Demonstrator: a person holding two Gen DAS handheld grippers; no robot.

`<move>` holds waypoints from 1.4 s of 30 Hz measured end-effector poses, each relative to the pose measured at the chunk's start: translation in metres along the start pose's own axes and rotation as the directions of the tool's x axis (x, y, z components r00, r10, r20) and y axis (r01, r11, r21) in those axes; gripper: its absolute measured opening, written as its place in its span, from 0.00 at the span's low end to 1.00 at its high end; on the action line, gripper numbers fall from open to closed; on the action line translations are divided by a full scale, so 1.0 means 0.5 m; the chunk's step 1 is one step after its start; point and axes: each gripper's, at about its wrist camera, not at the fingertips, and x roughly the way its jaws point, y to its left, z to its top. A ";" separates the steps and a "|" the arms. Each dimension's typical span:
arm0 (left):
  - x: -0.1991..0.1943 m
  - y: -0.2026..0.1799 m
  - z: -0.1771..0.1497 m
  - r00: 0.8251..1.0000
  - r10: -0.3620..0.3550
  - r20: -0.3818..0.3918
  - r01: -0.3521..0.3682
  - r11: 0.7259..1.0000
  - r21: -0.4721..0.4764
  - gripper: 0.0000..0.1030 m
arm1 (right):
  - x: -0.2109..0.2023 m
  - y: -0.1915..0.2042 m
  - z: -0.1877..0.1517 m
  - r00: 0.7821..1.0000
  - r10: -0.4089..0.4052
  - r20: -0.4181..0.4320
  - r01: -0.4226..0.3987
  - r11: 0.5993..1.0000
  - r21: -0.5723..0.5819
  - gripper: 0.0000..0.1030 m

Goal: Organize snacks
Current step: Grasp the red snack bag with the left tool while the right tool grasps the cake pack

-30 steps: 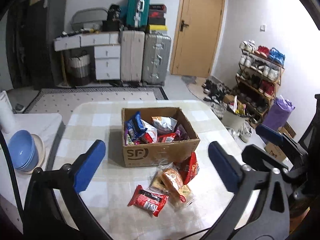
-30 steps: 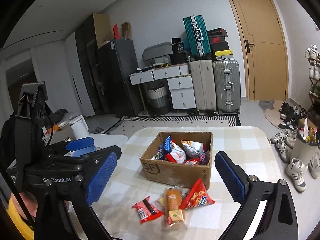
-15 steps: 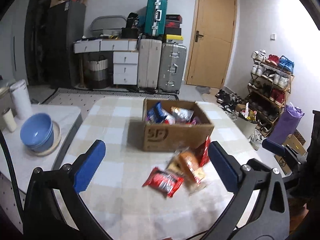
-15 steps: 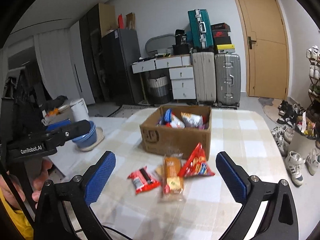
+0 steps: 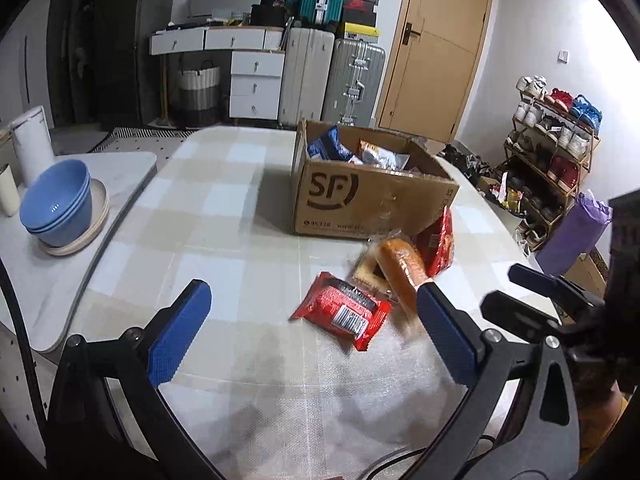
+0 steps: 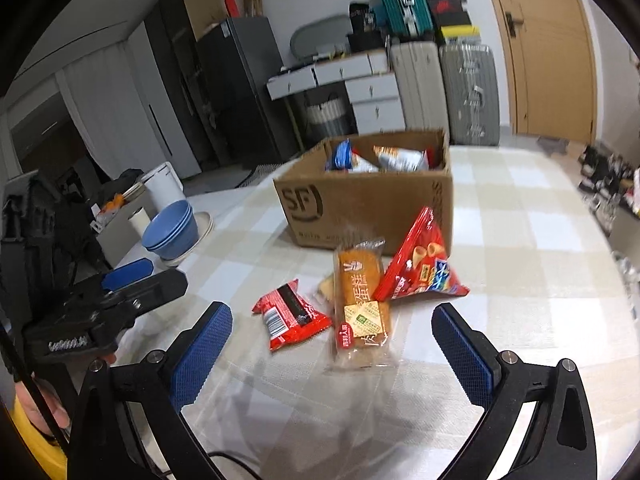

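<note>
I see both grippers, left (image 5: 312,328) and right (image 6: 332,344), with jaws apart and empty above the bench (image 5: 208,240); three snack packs (image 6: 362,300) lie before the box (image 6: 372,200), open cloth around them.

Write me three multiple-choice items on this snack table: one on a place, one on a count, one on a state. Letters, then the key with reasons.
1. Where does the small red packet lie?
A. inside the cardboard box
B. on the table, left of the orange cake pack
C. in the blue bowls

2. How many snack packs lie loose on the table outside the cardboard box?
A. three
B. one
C. six

3. What state is the right hand-held gripper in?
A. shut on the red cone-snack bag
B. shut on the box flap
C. open, holding nothing

Key: 1 B, the packet rests on the checked cloth beside the orange cake pack. 2 A, only the packet, the cake pack and the red cone-snack bag show there. 3 C, its blue pads stand wide apart with bare cloth between.
</note>
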 end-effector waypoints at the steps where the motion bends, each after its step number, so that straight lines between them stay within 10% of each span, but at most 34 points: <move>1: 0.007 -0.003 0.004 1.000 -0.001 -0.007 0.001 1.000 0.000 0.99 | 0.017 -0.007 0.003 1.000 0.005 -0.019 -0.005 1.000 0.007 0.99; 12: 0.177 0.028 -0.036 0.983 -0.020 -0.182 0.006 0.997 -0.076 0.99 | 0.191 -0.058 0.003 0.978 -0.023 -0.210 0.038 0.997 0.069 0.98; 16: 0.213 0.032 -0.032 0.979 -0.036 -0.200 0.018 0.996 -0.089 0.99 | 0.239 -0.072 0.003 0.965 -0.013 -0.262 0.035 0.996 0.080 0.79; 19: 0.233 0.034 -0.032 0.976 -0.035 -0.213 0.015 0.996 -0.092 0.99 | 0.252 -0.068 0.008 0.968 -0.029 -0.250 0.044 0.997 0.057 0.74; 24: 0.252 0.048 -0.035 0.969 -0.067 -0.238 0.032 0.988 -0.148 0.99 | 0.263 -0.037 -0.002 0.967 -0.059 -0.249 0.055 0.998 -0.023 0.38; 42: 0.300 -0.011 -0.014 0.943 -0.045 -0.329 0.011 0.994 -0.105 0.99 | 0.139 -0.086 -0.069 0.989 0.147 -0.024 -0.142 0.976 0.164 0.35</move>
